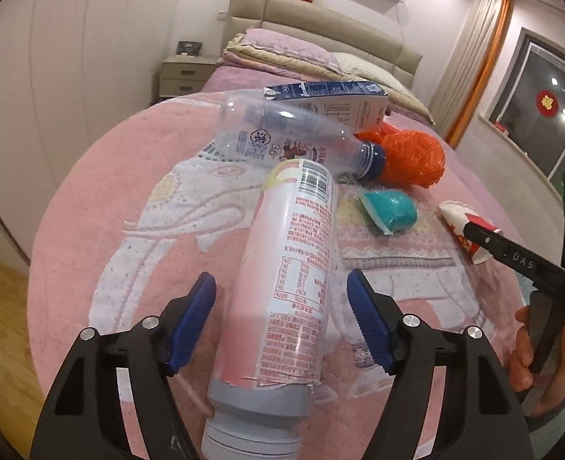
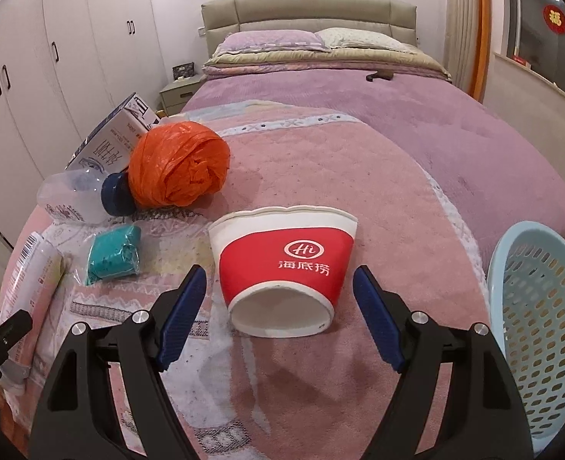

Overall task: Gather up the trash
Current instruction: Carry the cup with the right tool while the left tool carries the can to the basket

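A pink-labelled bottle with a grey cap [image 1: 288, 287] lies on the pink blanket, running between the blue pads of my left gripper [image 1: 280, 293]; the pads stand off its sides, so the jaws are open. Beyond it lie a clear bottle with a blue cap [image 1: 293, 136], a milk carton [image 1: 343, 105], an orange plastic bag ball [image 1: 412, 157] and a teal packet [image 1: 389, 212]. A red and white paper cup [image 2: 282, 264] lies on its side between the pads of my right gripper [image 2: 280, 291], which are open and clear of it. The cup [image 1: 470, 234] also shows in the left wrist view.
A pale blue perforated basket [image 2: 542, 329] stands at the right edge of the bed. Pillows and a beige headboard [image 2: 309, 13] are at the far end. White wardrobes [image 2: 52, 57] line the left wall, with a nightstand [image 2: 179, 94] beside the bed. A person's hand [image 1: 527, 352] holds the right gripper's handle.
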{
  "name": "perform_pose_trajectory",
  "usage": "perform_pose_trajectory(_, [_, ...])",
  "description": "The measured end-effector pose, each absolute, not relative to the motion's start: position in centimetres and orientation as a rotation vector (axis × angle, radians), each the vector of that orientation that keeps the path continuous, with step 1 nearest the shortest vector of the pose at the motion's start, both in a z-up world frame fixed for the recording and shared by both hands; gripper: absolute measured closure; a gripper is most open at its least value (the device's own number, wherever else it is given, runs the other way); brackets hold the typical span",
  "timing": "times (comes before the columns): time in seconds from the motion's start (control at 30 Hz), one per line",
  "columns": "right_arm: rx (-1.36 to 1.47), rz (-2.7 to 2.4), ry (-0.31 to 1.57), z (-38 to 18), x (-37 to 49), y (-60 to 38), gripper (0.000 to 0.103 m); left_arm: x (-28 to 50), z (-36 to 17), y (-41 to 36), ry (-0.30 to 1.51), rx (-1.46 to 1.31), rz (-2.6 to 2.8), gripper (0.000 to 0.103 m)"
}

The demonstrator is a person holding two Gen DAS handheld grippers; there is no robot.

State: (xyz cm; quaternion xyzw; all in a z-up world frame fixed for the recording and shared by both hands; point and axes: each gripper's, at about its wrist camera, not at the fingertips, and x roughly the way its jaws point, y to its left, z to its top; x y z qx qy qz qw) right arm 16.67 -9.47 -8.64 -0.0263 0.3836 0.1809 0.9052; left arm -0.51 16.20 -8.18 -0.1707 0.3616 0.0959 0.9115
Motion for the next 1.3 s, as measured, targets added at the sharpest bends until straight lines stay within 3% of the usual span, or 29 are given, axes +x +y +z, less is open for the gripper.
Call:
perform_pose_trajectory(0.1, [-0.049,0.372,0.805,-8.8,16.8,-9.7,0.03,-0.2,-8.1,15.9,0.74,-0.348,0.202,0.04])
perform_pose_trajectory(0.13, [-0.047,0.373,0.811,-8.8,16.9,-9.7,0.039,0.2,-8.3,15.6,0.755,-0.334,0.212,0.051])
perform_pose_trajectory(0.17, [-0.045,0.379,0.815,-8.8,17.0,-9.7,0.039,0.7,-8.5,15.3,0.768,-0.317,0.22,0.053])
perform_pose_trajectory(0.7, [0.098,0.303,0.672,-3.4,13.9,-18.8,0.039,2.5,-2.8,9.3,0.648,-0.311,0.016,0.056])
perform_pose_trajectory(1.0, [0.193,0.125,0.614,-1.9,13.0,-29.0,0.039,7.0,0.1,0.2,0.614,-0.239,-0.21,0.057])
perform_pose_trajectory(1.3, [0.265,-0.008,0.647,-4.0,13.4,-36.3,0.039,12.4,0.4,-10.9,0.645,-0.156,-0.438,0.057])
